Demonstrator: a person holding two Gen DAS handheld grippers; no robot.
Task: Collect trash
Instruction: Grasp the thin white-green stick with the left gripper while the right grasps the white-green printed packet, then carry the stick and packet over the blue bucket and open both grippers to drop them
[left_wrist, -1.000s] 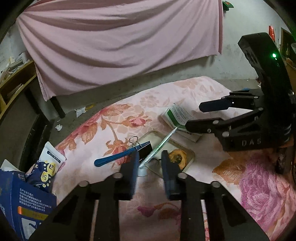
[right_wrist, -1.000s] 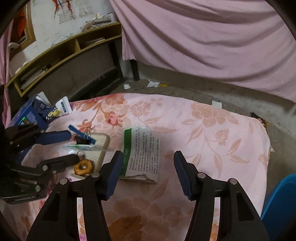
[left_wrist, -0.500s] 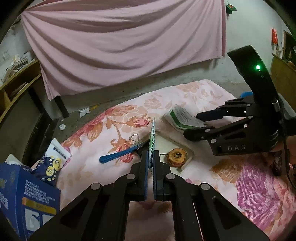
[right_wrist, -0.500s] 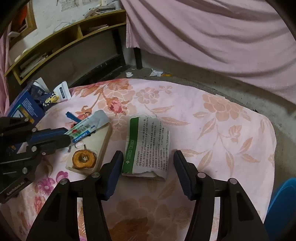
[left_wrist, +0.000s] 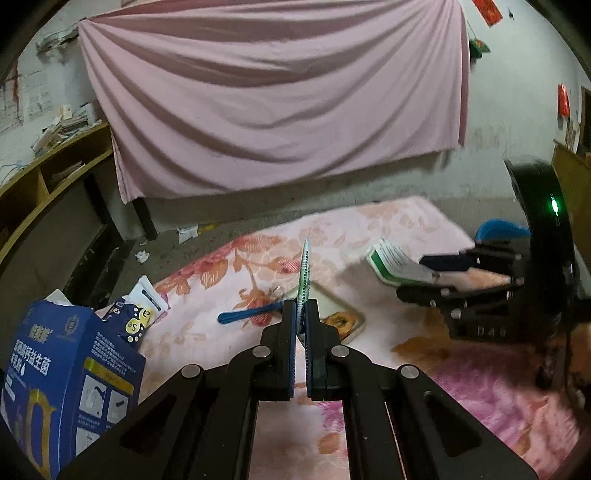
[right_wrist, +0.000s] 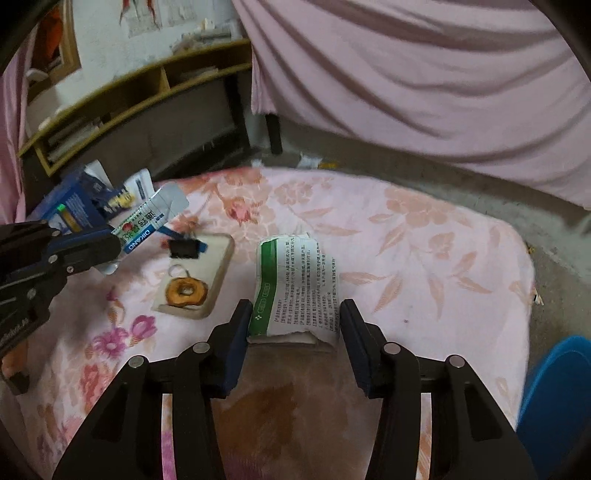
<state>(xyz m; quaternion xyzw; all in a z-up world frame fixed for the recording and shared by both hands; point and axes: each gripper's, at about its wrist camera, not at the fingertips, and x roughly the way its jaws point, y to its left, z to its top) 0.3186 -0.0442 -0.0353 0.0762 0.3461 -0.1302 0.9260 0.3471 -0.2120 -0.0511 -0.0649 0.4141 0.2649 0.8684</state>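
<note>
My left gripper (left_wrist: 303, 325) is clamped tight on a flat, empty silver sachet with green and red print (left_wrist: 305, 273), which I hold edge-on above the pink floral cloth (left_wrist: 369, 229); from my right-hand camera the same sachet (right_wrist: 147, 221) sticks out of the left jaws at about ten o'clock, clear of the cloth.

My right gripper (right_wrist: 293, 332) stands partly open, with its jaws on either side of the near end of a crumpled white paper packet with a green stripe and black print (right_wrist: 295, 280). The packet lies flat on the cloth straight ahead at twelve o'clock. I cannot tell whether the left pad (right_wrist: 238, 332) touches its edge; the right pad stands just beside it.

At ten o'clock from that packet sits a cream rectangular tray (right_wrist: 221, 266) holding a brown ring-shaped thing (right_wrist: 185, 291) and a black binder clip (right_wrist: 183, 248). Beside the tray, at nine o'clock from my left jaws, lies a blue plastic handle (left_wrist: 243, 315).

At the cloth's left edge stands an open dark blue cardboard box with white print (left_wrist: 70, 384), with a white and blue pouch (left_wrist: 142, 306) poking out behind it. At four o'clock in my right view is a blue plastic bin (right_wrist: 554, 398).
</note>
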